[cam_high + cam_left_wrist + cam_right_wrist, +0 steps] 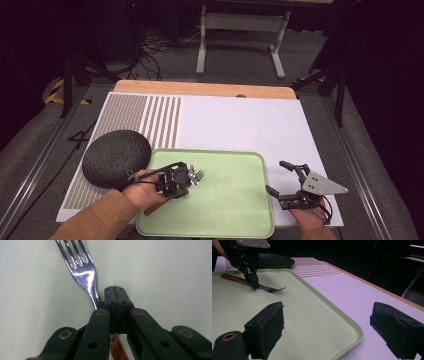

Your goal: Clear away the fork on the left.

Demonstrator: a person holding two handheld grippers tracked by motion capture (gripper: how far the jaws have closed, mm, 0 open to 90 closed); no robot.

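Fork (197, 176) on a pale green tray (230, 210), pinched at its neck by the left gripper (186, 179); the tray sits at the near edge of a white tabletop (240, 125) trimmed along the far side with a strip of light wood (200, 89); a panel of fine dots and stripes (145, 117) covers the tabletop's left part, and a dark, rough-textured round object (116, 158) lies on it, touching the tray's left rim; beyond the table, grey floor, a tangle of cables (155, 47) and the white legs of a second table (240, 35) stand in an otherwise dark room. The fork has bright, polished metal tines (75, 255) and a brown wooden handle (233, 278); in the right gripper view it lies low on the tray's left half, tines curving upward and pointing toward the tray's middle; in the left gripper view the jaws are pressed together with the metal neck caught at their left side, the wooden handle showing beneath them. The right gripper (282, 177) is held just off the tray's right edge, over the white surface, its jaws spread wide apart and gripping nothing; one jaw hangs over the tray's rim (359, 333), the other over the bare tabletop.
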